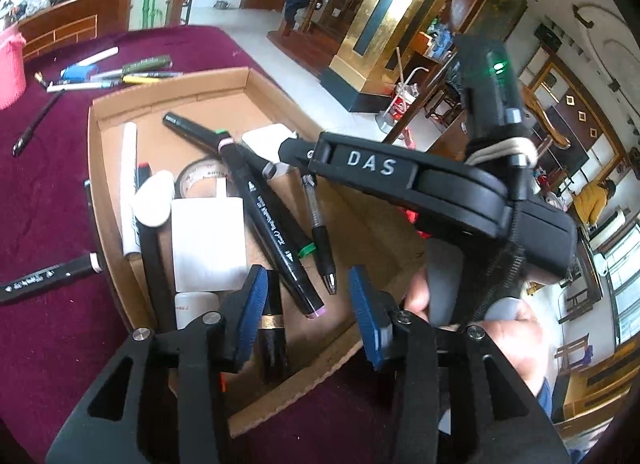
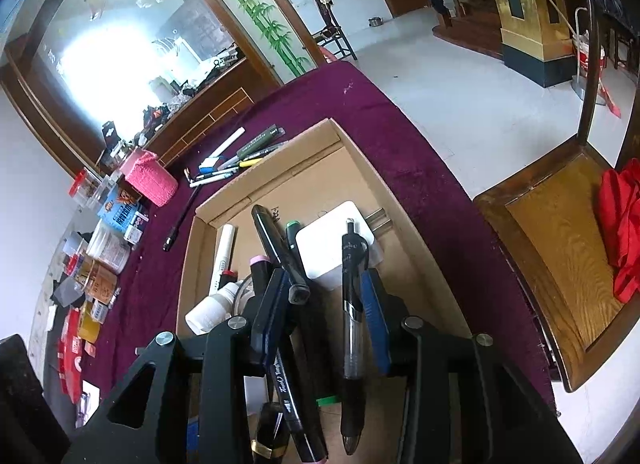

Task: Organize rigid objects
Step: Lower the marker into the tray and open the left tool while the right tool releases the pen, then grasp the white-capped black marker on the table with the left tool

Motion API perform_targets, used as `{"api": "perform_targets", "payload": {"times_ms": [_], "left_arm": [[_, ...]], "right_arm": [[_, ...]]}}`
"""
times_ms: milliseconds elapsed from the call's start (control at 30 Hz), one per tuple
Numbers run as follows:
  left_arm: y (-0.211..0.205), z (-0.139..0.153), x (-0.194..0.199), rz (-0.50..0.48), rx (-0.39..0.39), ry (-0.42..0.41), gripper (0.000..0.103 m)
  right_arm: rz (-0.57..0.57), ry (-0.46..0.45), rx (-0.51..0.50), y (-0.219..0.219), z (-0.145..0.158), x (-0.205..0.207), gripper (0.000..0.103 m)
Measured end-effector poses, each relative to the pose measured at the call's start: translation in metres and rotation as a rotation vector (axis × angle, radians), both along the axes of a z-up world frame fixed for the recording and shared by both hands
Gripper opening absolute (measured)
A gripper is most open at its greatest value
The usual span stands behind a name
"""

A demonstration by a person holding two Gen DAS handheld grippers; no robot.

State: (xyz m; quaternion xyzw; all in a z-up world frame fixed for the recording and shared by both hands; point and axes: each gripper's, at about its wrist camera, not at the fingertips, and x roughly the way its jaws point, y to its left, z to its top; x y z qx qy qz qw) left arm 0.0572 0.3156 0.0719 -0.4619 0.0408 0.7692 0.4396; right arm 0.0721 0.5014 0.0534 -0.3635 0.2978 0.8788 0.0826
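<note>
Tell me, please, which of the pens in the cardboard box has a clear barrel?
The retractable gel pen with the black rubber grip, lying between the right gripper's open fingers. The markers beside it, like the long black marker, have opaque bodies.

Bench cover (image 2: 404,167): purple-red cloth, soft matt velvet look.
Tray (image 1: 120,199): brown cardboard, matt, raw cut rims.
Gel pen (image 2: 352,328): clear glossy plastic barrel, black rubber-like grip.
Marker (image 1: 268,215): black plastic, slight shine.
White adapter (image 1: 208,244): smooth plastic, satin.
Jaws' pads (image 1: 252,304): blue, ribbed, matt.
Chair seat (image 2: 560,248), right of frame: varnished wood.
</note>
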Motion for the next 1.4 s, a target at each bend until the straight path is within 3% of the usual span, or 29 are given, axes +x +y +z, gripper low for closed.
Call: {"api": "perform_targets", "payload": {"times_ms": [233, 367, 567, 900, 1067, 1167, 1333, 1400], "left_arm": [[-0.027, 0.019, -0.011, -0.02, -0.018, 0.086, 0.041], [-0.066, 0.018, -0.034, -0.001, -0.105, 0.193, 0.041], [-0.108, -0.006, -0.073, 0.048, -0.244, 0.251, 0.041], [-0.093, -0.053, -0.092, 0.009, -0.384, 0.314, 0.04], [-0.094, -0.057, -0.097, 0.041, -0.343, 0.293, 0.039], [-0.1, -0.056, -0.099, 0.082, -0.371, 0.305, 0.015], [-0.134, -0.054, -0.108, 0.244, -0.446, 0.244, 0.012], [-0.154, -0.055, -0.114, 0.281, -0.405, 0.208, 0.013]], "right_arm": [[-0.036, 0.026, -0.017, 0.007, 0.003, 0.005, 0.034], [-0.043, 0.045, -0.021, 0.007, 0.006, 0.007, 0.034], [-0.022, 0.098, -0.014, 0.002, 0.015, 0.009, 0.034], [0.048, 0.174, 0.004, -0.013, 0.026, 0.008, 0.04], [0.115, 0.203, 0.036, -0.03, 0.031, 0.005, 0.04], [0.178, 0.216, 0.048, -0.044, 0.032, 0.002, 0.044], [0.329, 0.256, 0.054, -0.076, 0.035, -0.004, 0.044], [0.398, 0.252, -0.007, -0.09, 0.034, -0.009, 0.044]]}}
